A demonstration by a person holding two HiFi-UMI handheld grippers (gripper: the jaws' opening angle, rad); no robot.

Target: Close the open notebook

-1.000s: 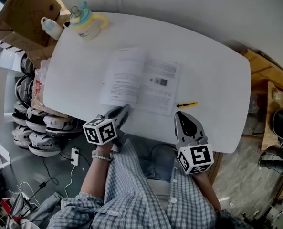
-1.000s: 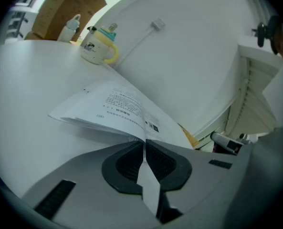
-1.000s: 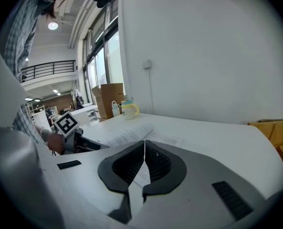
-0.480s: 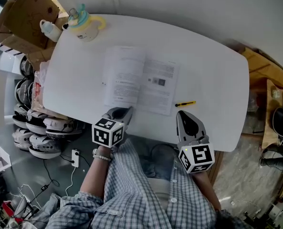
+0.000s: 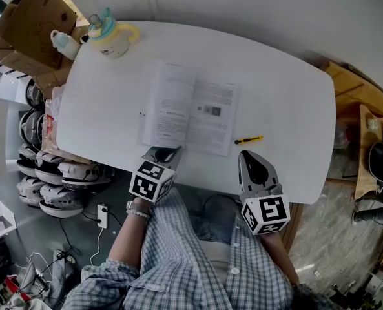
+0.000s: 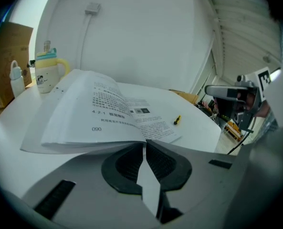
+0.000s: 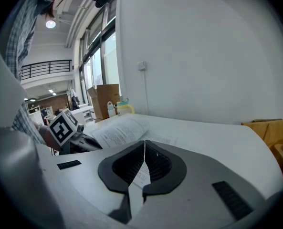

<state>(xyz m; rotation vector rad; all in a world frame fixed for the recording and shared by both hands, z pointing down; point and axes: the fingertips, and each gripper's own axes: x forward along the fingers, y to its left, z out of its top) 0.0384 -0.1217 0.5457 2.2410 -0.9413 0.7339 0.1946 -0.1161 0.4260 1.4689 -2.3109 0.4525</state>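
Note:
The open notebook (image 5: pixel 188 108) lies flat on the white table (image 5: pixel 288 108), its printed pages facing up. In the left gripper view the left-hand pages (image 6: pixel 103 113) bulge upward. My left gripper (image 5: pixel 168 152) is shut and empty. Its tips (image 6: pixel 145 142) sit at the notebook's near edge, close to the spine. My right gripper (image 5: pixel 245 155) is shut too, with nothing held, near the table's front edge to the right of the notebook. In the right gripper view (image 7: pixel 144 142) the notebook (image 7: pixel 120 130) shows beyond its jaws.
A small yellow pen (image 5: pixel 250 139) lies right of the notebook. A mug with a yellow handle (image 5: pixel 110 34) and a small bottle (image 5: pixel 63 42) stand at the far left corner, beside a cardboard box (image 5: pixel 30 18). Helmets (image 5: pixel 49 173) are stacked below the table's left edge.
My left gripper has rolled about its own axis and slid a little right along the notebook's near edge. The right gripper has stayed still.

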